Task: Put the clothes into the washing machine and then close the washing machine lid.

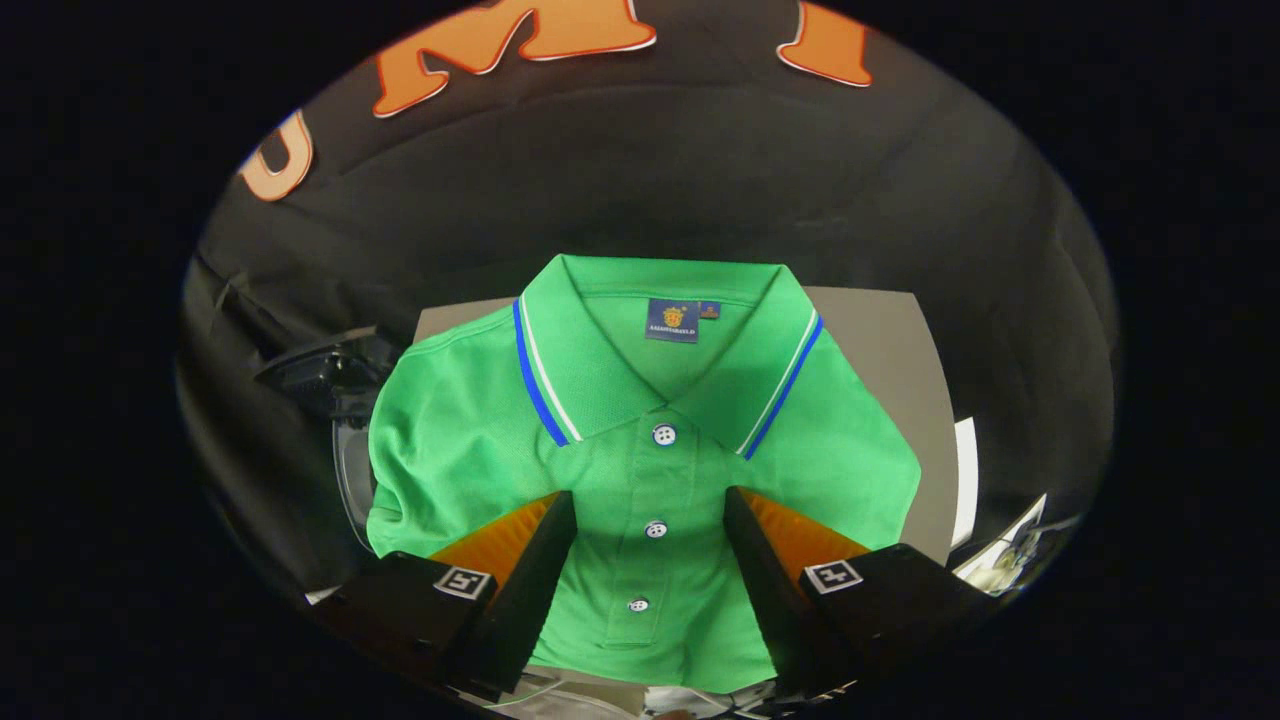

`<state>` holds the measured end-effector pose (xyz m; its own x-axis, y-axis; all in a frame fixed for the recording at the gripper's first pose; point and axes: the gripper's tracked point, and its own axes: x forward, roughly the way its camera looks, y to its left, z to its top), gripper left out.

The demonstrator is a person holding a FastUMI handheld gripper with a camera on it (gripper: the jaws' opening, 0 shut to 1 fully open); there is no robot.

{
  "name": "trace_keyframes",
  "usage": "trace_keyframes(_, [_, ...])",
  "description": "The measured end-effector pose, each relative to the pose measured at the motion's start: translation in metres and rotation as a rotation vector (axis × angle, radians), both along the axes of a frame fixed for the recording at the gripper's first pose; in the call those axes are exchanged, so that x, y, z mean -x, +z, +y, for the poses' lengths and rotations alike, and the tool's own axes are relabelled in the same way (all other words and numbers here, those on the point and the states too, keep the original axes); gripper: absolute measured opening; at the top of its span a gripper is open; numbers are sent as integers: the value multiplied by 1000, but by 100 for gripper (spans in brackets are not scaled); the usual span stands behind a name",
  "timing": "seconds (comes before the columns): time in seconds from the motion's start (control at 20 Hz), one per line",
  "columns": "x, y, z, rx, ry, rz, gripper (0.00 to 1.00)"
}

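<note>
Gripper point(650, 515) spread wide, fingers point(545, 560) apart over the folded green shirt point(470, 450) — placket and two lower buttons showing between them, nothing clamped. Shirt lying flat on a grey board point(890, 360), collar point(660, 345) beyond the fingertips. Left of the shirt, a clear curved lid point(350, 470) — past it, black cloth wall point(700, 170).

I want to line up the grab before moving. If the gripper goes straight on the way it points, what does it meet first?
Most likely the green shirt: the gripper has its jaws open over the button strip, though depth is hard to judge.
</note>
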<state>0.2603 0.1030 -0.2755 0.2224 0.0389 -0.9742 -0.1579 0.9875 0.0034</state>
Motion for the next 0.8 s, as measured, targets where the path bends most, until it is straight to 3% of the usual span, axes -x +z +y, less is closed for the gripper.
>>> trace_keyframes(0.2, [1,-1,-1,1,3,68,98])
trace_keyframes(0.45, [1,0,1,-37,47,77,63])
trace_keyframes(0.7, [-1,7,-1,-156,-3,14,8])
trace_keyframes(0.8, [-2,14,-3,-214,4,-84,8])
